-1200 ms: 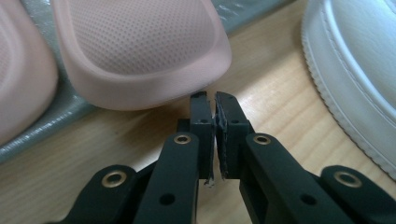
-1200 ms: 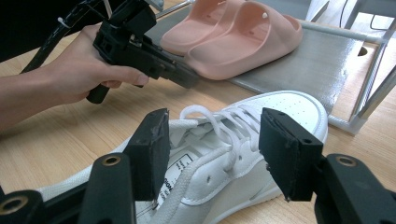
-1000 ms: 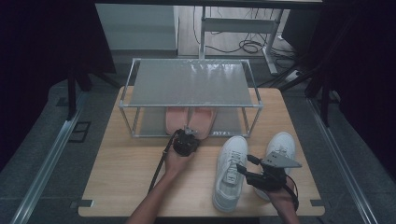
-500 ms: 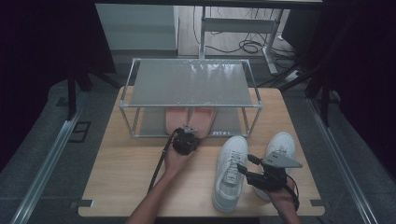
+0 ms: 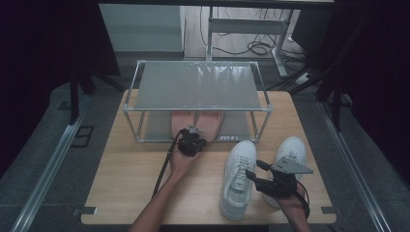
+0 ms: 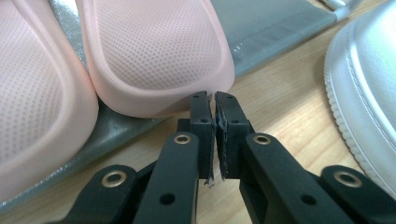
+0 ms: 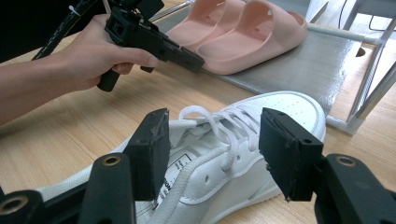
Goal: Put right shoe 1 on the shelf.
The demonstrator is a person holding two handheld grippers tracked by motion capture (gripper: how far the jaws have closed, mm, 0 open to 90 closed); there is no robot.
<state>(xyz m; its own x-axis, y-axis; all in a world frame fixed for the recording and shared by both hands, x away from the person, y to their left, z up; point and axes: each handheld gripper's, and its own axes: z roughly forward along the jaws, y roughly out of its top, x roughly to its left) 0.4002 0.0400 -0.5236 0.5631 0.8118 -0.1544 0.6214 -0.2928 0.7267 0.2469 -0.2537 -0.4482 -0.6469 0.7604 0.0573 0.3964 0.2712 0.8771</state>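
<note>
High view, left gripper closed empty at pink slippers' heel edge, right gripper spread beside white sneaker.

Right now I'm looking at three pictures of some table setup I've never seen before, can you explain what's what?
A person sits at a wooden table holding hand tongs in each hand. One picture looks down from above; the other two come from cameras riding on the tongs. On the table stand a metal rack with pink slippers on its lower shelf, and two white sneakers. The left tongs are shut, holding nothing, tips right at a slipper's heel. The right tongs are open, their jaws either side of the nearer sneaker.
</note>
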